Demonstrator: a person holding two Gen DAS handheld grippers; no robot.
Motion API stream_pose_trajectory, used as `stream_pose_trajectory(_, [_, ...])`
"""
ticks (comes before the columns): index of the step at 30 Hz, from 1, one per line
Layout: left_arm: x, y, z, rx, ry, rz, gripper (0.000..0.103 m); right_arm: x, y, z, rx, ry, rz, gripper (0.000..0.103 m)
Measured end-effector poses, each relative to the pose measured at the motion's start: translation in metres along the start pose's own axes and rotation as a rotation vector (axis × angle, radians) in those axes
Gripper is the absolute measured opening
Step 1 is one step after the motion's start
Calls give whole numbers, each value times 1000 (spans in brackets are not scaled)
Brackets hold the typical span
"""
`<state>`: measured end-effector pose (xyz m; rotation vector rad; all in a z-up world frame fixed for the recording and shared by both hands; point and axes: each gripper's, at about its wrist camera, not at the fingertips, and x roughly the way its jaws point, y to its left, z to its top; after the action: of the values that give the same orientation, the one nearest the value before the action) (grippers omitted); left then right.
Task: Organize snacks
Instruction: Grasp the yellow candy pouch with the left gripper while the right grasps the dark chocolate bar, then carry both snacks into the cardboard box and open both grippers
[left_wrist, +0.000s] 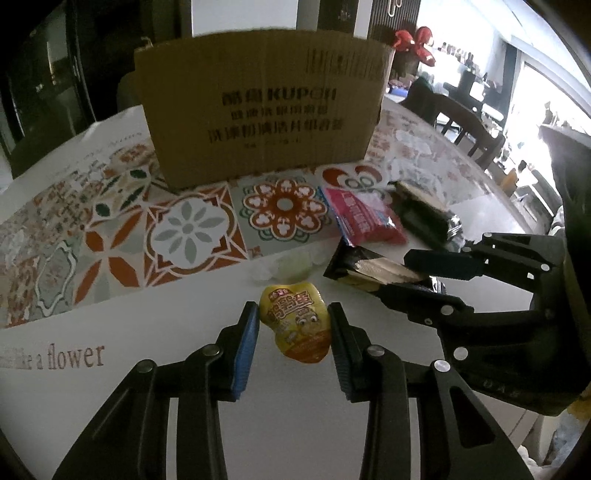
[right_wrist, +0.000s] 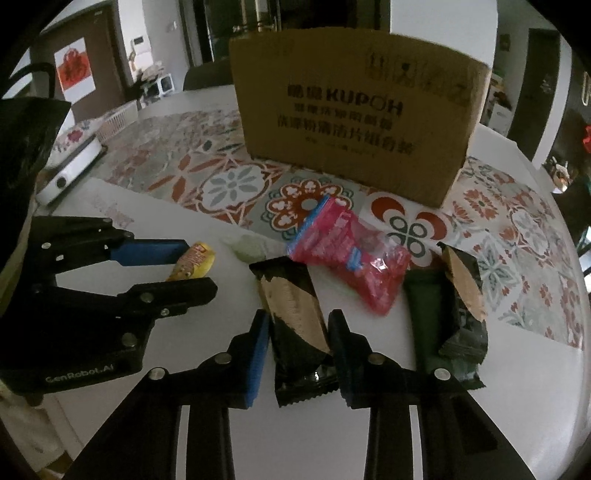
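A cardboard box (right_wrist: 354, 118) stands at twelve o'clock on the table (right_wrist: 480, 406); snack packets (right_wrist: 351, 258) lie before it, toward six o'clock.

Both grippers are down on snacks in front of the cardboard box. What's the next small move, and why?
Probably lift both straight up. The left gripper pinches the yellow pouch and the right gripper clamps the black-and-tan bar, both still on the table. The cardboard box stands right behind them, so they need height first.
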<state>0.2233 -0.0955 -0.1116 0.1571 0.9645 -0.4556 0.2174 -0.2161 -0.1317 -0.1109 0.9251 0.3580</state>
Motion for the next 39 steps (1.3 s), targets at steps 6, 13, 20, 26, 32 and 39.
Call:
stream_pose_trajectory(6, [-17, -2, 2, -1, -42, 3, 37, -19, 2, 1, 19, -49, -6, 32])
stream_pose_trajectory(13, [-31, -2, 1, -4, -70, 13, 37, -33, 12, 2, 3, -80, 5, 31])
stream_pose_trajectory(20, [-38, 0, -2, -16, -78, 22, 37, -33, 14, -2, 11, -79, 2, 31])
stream_pose_trajectory(26, [-52, -1, 3, -15, -118, 16, 37, -48, 16, 2, 10, -133, -18, 31])
stream_pose_trajectory(32, [-66, 0, 19, -9, -175, 28, 37, -66, 12, 16, 15, -203, -45, 31])
stream_pose_trajectory(39, [-82, 3, 45, 0, -253, 45, 37, -85, 7, 38, 25, -294, -77, 31])
